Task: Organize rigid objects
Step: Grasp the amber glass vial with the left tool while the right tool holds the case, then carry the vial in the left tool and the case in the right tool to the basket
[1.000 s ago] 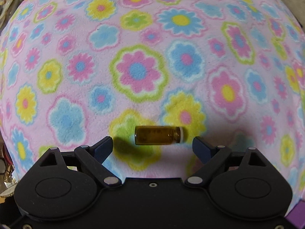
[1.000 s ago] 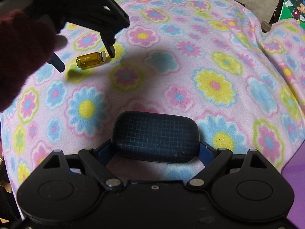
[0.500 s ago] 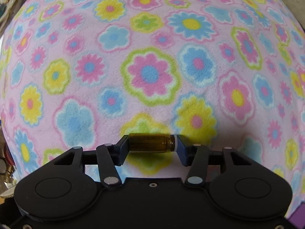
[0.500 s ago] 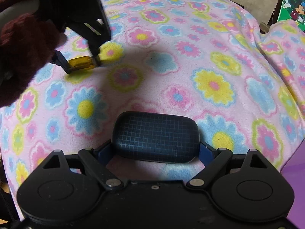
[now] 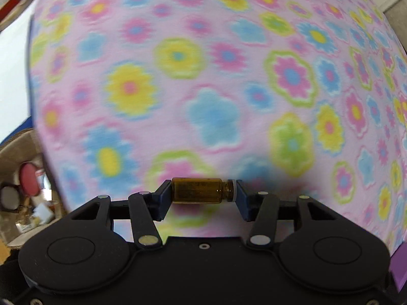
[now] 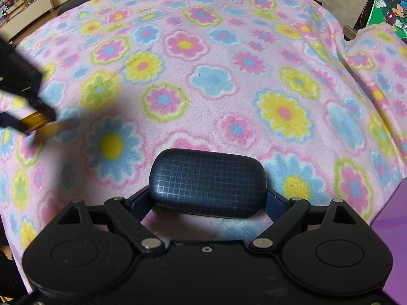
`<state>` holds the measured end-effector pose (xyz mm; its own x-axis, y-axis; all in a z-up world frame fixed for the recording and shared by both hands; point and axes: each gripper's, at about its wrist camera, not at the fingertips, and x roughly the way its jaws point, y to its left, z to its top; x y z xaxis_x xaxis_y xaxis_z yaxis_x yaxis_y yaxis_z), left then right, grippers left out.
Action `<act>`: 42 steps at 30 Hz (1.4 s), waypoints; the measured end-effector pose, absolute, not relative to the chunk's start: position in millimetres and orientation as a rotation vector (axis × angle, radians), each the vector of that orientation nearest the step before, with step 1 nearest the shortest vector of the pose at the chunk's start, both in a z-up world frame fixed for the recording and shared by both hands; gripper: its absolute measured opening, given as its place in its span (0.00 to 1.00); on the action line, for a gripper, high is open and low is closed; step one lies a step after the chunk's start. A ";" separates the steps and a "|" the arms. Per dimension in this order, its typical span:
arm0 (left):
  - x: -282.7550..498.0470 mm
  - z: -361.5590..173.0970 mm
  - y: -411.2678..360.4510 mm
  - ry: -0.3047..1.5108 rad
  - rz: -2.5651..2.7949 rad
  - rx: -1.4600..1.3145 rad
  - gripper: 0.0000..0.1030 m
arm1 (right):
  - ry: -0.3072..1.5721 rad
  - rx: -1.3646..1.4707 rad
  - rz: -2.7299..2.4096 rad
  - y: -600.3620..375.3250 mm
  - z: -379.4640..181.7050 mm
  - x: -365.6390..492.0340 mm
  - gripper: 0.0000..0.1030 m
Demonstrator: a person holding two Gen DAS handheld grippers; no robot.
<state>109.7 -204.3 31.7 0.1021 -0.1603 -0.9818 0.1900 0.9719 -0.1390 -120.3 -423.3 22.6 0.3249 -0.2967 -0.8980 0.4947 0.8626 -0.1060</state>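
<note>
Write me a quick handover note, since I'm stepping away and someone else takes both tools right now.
Left tool: shut end to end on the amber vial, held sideways above the flowered blanket.
Right tool: shut on the dark grid-patterned case, just above the blanket.
Done: both items picked up.
Left: set each down where it belongs; no destination shows in either view, and the left view is blurred.

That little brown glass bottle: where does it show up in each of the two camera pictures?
Left wrist view: the brown bottle lies sideways at bottom centre, clamped end to end by the left hand-held gripper.
Right wrist view: a blurred amber sliver at the far left edge, mostly hidden by that gripper.
Shared landmark: the pink flowered blanket beneath both.
</note>
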 end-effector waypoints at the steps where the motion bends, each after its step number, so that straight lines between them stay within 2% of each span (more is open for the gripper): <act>1: 107.7 37.0 -190.3 1.436 -0.251 0.020 0.49 | 1.135 0.211 -0.527 -425.0 22.7 -118.3 0.87; 11: 96.4 60.0 -81.3 1.357 -0.104 -0.039 0.49 | 1.200 0.275 -0.543 -409.5 26.7 -98.2 0.87; 19: 85.8 52.2 14.3 1.331 0.011 -0.156 0.49 | 1.193 0.250 -0.422 -326.8 46.1 -62.3 0.85; 20: 85.1 51.5 25.5 1.328 0.029 -0.167 0.49 | 1.192 0.240 -0.398 -312.6 49.2 -55.9 0.80; 21: 84.7 50.6 35.3 1.322 0.053 -0.175 0.49 | 1.191 0.227 -0.370 -297.6 53.0 -49.9 0.63; 23: 84.3 47.6 52.0 1.306 0.095 -0.189 0.49 | 1.193 0.210 -0.315 -267.8 60.2 -37.0 0.46; 27: 91.2 28.9 69.8 1.312 0.165 -0.198 0.49 | 1.189 0.138 -0.284 -214.9 58.9 -3.2 0.48; 29: 92.5 15.9 69.2 1.330 0.167 -0.207 0.49 | 1.207 -0.019 -0.406 -202.1 34.2 20.6 0.36; 30: 91.2 10.8 67.5 1.339 0.151 -0.203 0.49 | 1.256 -0.048 -0.453 -204.8 18.6 27.9 0.22; 31: 88.9 6.1 64.1 1.345 0.128 -0.199 0.49 | 1.286 -0.024 -0.458 -212.1 8.3 30.0 0.18; 32: 87.0 0.7 60.5 1.350 0.107 -0.193 0.49 | 1.287 0.002 -0.457 -220.1 4.4 27.0 0.18; 35: 86.0 -18.6 47.8 1.402 0.086 -0.159 0.49 | 1.236 0.009 -0.466 -232.2 13.9 18.8 0.31; 38: 86.6 -22.0 38.8 1.441 -0.004 -0.213 0.49 | 1.160 0.002 -0.477 -246.3 31.4 15.0 0.33; 42: 79.3 -7.9 19.9 1.382 -0.021 -0.117 0.49 | 1.107 0.096 -0.461 -270.8 55.0 9.4 0.60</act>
